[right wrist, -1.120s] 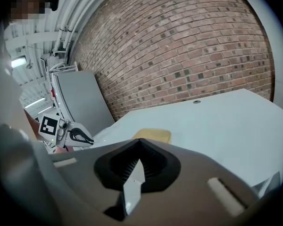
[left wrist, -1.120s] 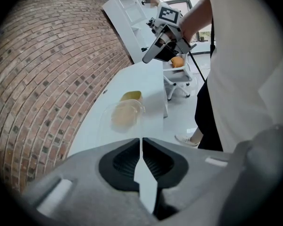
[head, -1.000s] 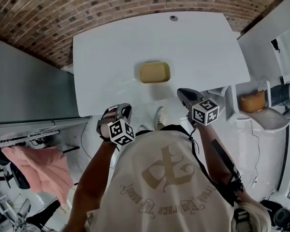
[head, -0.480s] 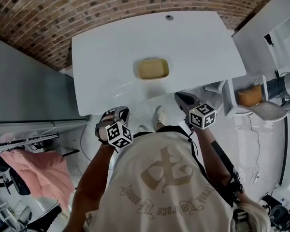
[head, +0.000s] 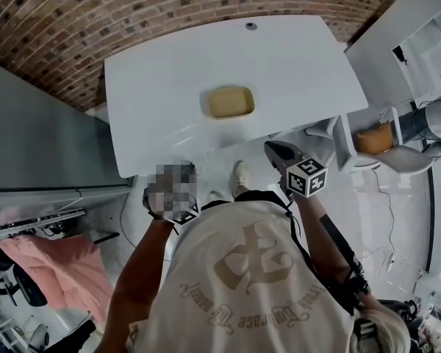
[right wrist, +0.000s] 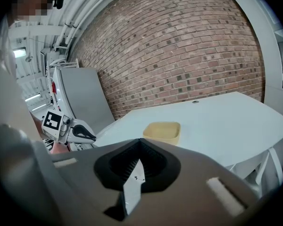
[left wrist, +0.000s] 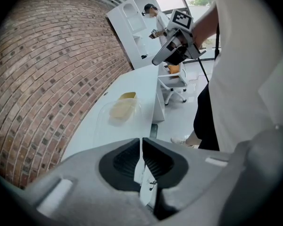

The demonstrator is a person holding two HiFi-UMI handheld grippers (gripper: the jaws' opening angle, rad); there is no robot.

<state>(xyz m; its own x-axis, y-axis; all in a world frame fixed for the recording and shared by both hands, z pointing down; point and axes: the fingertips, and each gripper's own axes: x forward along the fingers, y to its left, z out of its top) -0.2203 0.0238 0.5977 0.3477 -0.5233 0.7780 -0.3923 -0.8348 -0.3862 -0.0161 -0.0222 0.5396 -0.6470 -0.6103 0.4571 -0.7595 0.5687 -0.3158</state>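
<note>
Yellow dish (head: 231, 102) sits on the table (head: 294, 65), ahead of the shut, empty left tongs (left wrist: 141, 144) and right tongs (head: 275, 152).

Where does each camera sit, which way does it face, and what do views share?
Head view: on the head, steeply down onto white table and yellow dish; shirt, forearms show.
Left gripper view: on left gripper, jaws together, facing across the person's front to right gripper.
Right gripper view: on that gripper, jaws together, facing brick wall.
All three share the dish.
</note>
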